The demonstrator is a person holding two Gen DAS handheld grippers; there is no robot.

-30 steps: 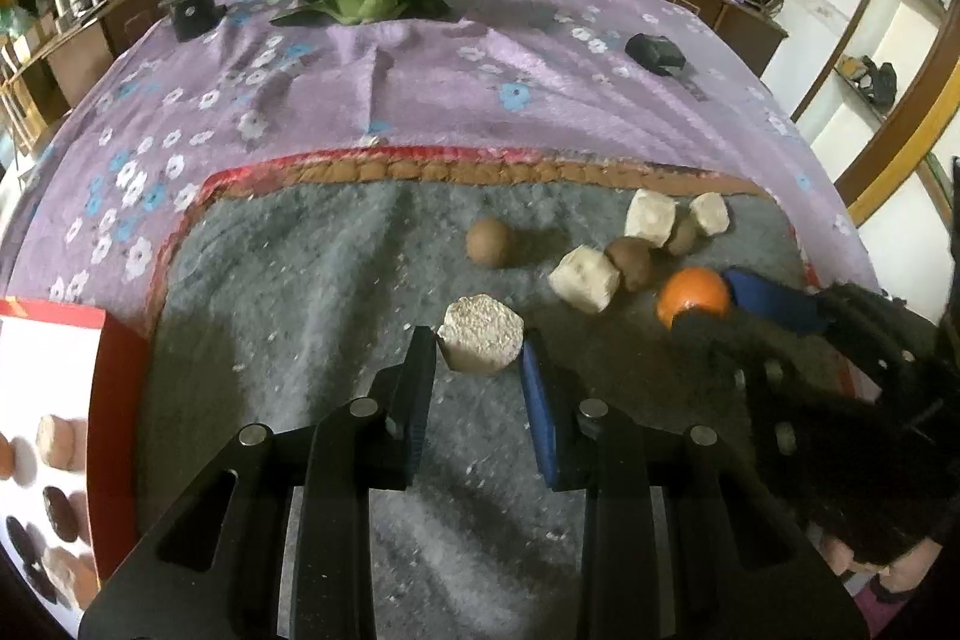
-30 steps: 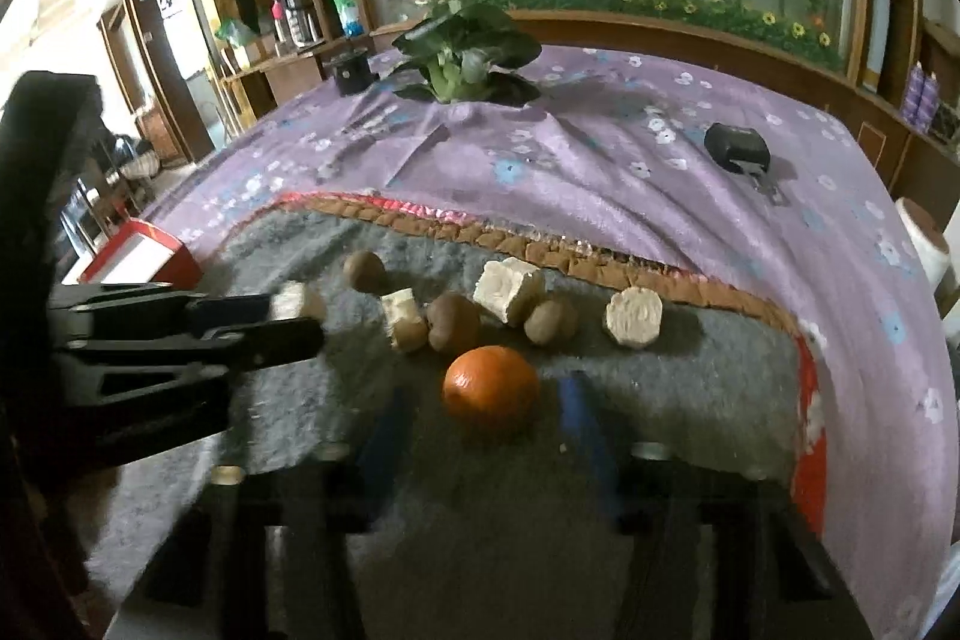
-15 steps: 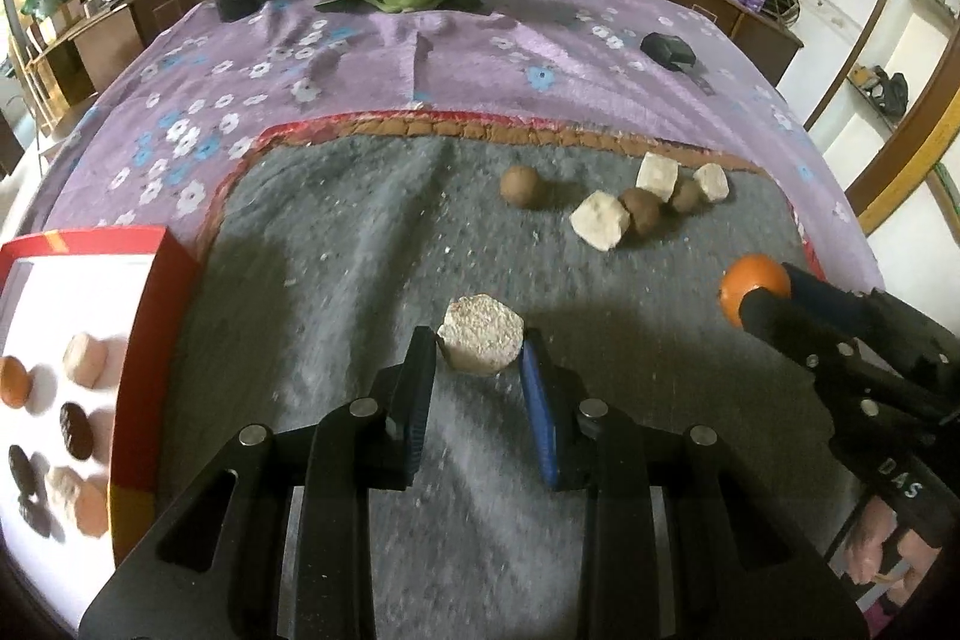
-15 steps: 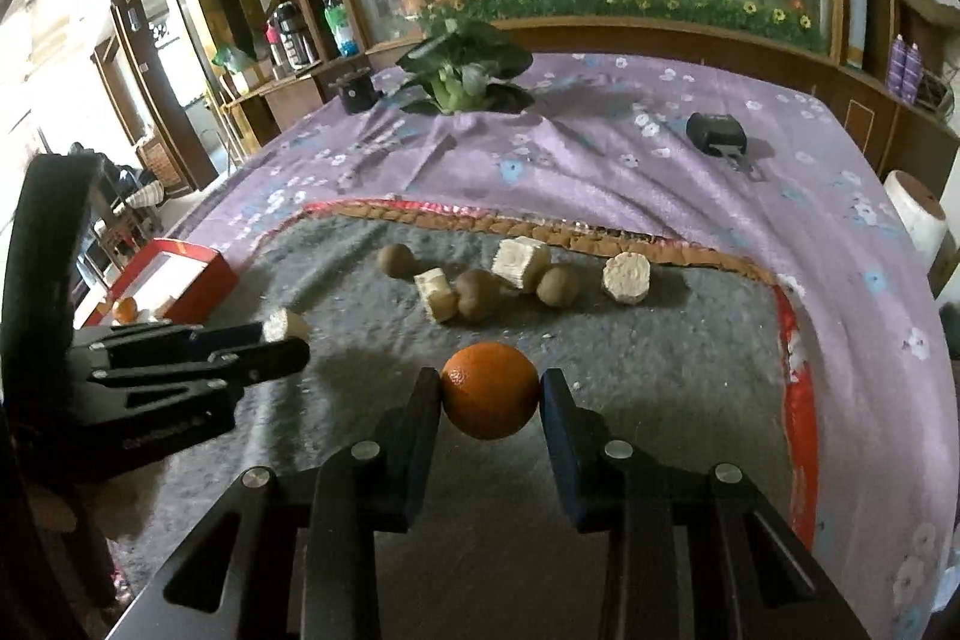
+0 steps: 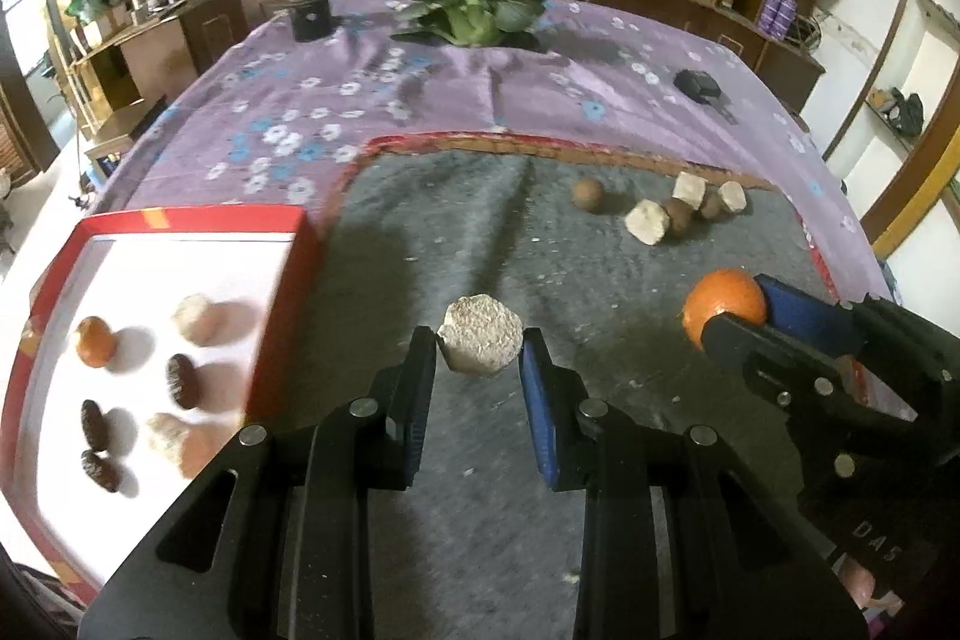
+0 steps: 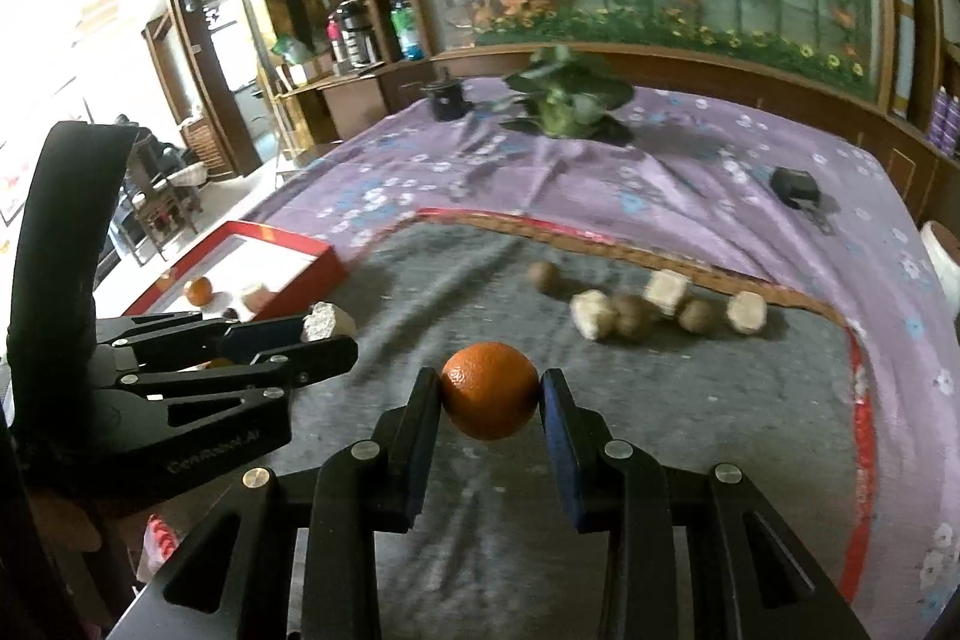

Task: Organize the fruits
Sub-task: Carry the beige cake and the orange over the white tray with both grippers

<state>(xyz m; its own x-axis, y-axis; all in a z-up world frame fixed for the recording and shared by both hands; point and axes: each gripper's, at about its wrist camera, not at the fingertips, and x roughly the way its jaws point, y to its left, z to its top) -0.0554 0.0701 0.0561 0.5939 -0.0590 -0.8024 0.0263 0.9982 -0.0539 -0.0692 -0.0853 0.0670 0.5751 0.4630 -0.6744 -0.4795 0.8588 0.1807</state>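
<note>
My left gripper (image 5: pixel 480 349) is shut on a pale cut fruit chunk (image 5: pixel 480 340) and holds it above the grey mat (image 5: pixel 480 244). My right gripper (image 6: pixel 489 391) is shut on an orange (image 6: pixel 489 388), also held above the mat; the orange also shows at the right of the left wrist view (image 5: pixel 723 304). A red tray with a white floor (image 5: pixel 180 256) lies at the left and holds a small orange (image 5: pixel 95 340), pale chunks and dark fruits. Several brown round fruits and pale chunks (image 5: pixel 648 223) lie in a cluster at the mat's far right.
The mat lies on a purple flowered cloth (image 5: pixel 420 100). A leafy plant (image 5: pixel 474 4), a black pot (image 5: pixel 309 16) and a small black object (image 5: pixel 696 83) stand on the cloth at the back. Wooden shelves ring the table.
Both grippers have lifted and drawn back to the left with their fruits. The right gripper closed on the orange. The red tray has come further into view.
</note>
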